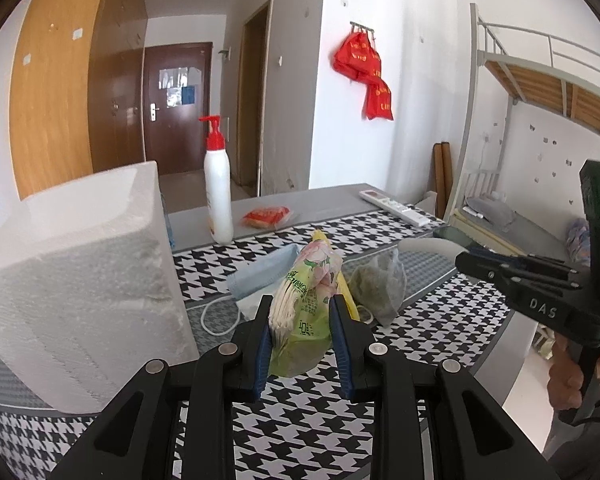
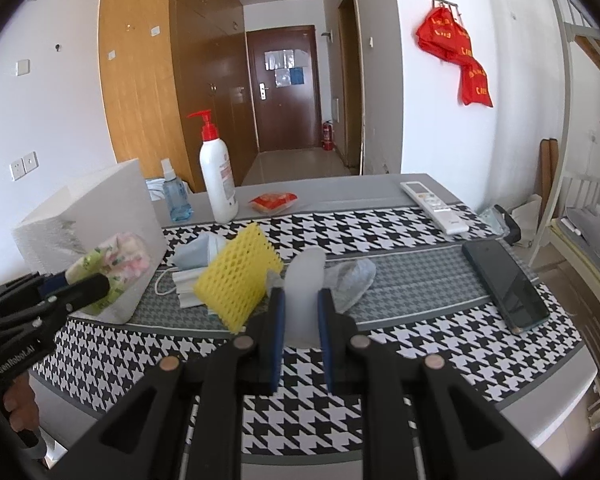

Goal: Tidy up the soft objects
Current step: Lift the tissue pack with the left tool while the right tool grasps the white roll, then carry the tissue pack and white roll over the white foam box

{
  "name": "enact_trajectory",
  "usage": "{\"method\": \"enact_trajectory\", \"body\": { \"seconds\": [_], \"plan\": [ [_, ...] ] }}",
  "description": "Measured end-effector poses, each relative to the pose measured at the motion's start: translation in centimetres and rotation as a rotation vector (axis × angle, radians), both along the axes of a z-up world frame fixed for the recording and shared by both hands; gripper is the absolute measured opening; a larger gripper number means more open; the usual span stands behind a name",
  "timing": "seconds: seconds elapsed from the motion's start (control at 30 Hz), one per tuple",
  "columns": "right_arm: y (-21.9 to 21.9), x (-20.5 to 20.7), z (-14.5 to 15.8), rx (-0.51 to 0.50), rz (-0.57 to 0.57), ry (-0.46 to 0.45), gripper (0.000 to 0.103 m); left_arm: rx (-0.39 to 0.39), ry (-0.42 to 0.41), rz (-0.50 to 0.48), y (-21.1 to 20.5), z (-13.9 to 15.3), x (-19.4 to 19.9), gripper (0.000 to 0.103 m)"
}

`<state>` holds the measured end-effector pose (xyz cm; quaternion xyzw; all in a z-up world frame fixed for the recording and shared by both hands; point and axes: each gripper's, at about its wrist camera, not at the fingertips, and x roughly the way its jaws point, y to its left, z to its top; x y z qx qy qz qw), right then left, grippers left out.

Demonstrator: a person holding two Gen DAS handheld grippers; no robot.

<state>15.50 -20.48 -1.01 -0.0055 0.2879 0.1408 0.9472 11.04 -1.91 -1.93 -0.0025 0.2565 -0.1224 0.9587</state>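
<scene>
My left gripper (image 1: pixel 300 304) is shut on a green floral tissue pack (image 1: pixel 304 300), held above the table beside the white foam box (image 1: pixel 80 280); the pack also shows in the right wrist view (image 2: pixel 112 266). My right gripper (image 2: pixel 302 300) is shut on a white translucent soft piece (image 2: pixel 304 292), which also shows in the left wrist view (image 1: pixel 428 246). A yellow foam net (image 2: pixel 238 276), a blue face mask (image 2: pixel 198 254) and a clear bag (image 2: pixel 350 280) lie on the table just ahead.
A white pump bottle (image 2: pixel 216 176), a blue spray bottle (image 2: pixel 176 196), a red snack packet (image 2: pixel 272 201), a remote (image 2: pixel 434 206) and a phone (image 2: pixel 504 284) sit on the houndstooth cloth (image 2: pixel 380 240). A bunk bed (image 1: pixel 540 92) stands at the right.
</scene>
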Motion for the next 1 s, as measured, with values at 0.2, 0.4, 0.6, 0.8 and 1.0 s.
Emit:
{"method": "enact_trajectory", "body": {
  "seconds": [0.2,0.4,0.6,0.8,1.0],
  "plan": [
    [0.3,-0.2,0.5,0.007,0.007,-0.013,0.019,0.003,-0.025,0.017,0.4,0.8,-0.4,0.029],
    [0.9,-0.4,1.2,0.003,0.016,-0.036,0.019,0.005,-0.051,0.017,0.7,1.5,-0.5,0.029],
    [1.5,-0.7,2.1,0.012,0.035,-0.068,0.019,0.006,-0.084,0.033,1.1,2.5,-0.7,0.029],
    [2.3,-1.1,3.0,0.020,0.062,-0.101,0.019,0.001,-0.110,0.062,1.9,3.2,-1.3,0.029],
    [3.1,-1.3,4.0,0.032,0.075,-0.112,0.019,0.003,-0.117,0.086,2.8,4.3,-1.9,0.029]
  ]
}}
